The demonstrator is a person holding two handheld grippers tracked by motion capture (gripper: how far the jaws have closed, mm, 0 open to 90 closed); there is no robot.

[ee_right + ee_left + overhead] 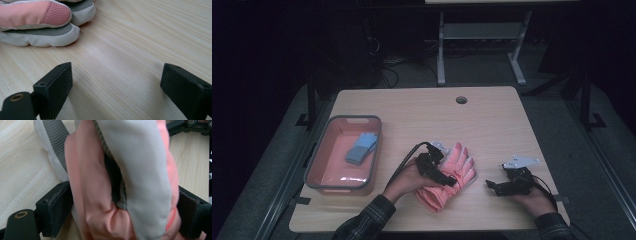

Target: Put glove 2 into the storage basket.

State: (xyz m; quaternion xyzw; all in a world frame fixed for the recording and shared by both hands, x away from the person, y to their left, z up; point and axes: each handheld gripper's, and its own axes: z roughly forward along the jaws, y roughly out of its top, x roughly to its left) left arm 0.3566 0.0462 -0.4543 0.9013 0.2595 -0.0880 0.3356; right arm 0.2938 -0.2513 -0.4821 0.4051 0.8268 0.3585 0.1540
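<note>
A pink glove with grey palm patches (460,159) lies near the front middle of the wooden table (492,125), apparently stacked on a second one. My left gripper (444,176) lies across it. In the left gripper view the bunched pink and grey fabric (140,170) fills the gap between both jaws of the left gripper (123,217), which is shut on it. My right gripper (497,186) sits to the right of the glove, low over bare wood. Its jaws stand wide apart with nothing between them (117,85). The glove's fingertips (37,15) lie beyond its left jaw.
A pink bin with a grey rim (317,155) stands at the table's left and holds a blue glove (361,148). A round cable hole (461,100) sits near the far edge. A metal stand's legs (441,60) rise on the floor behind the table.
</note>
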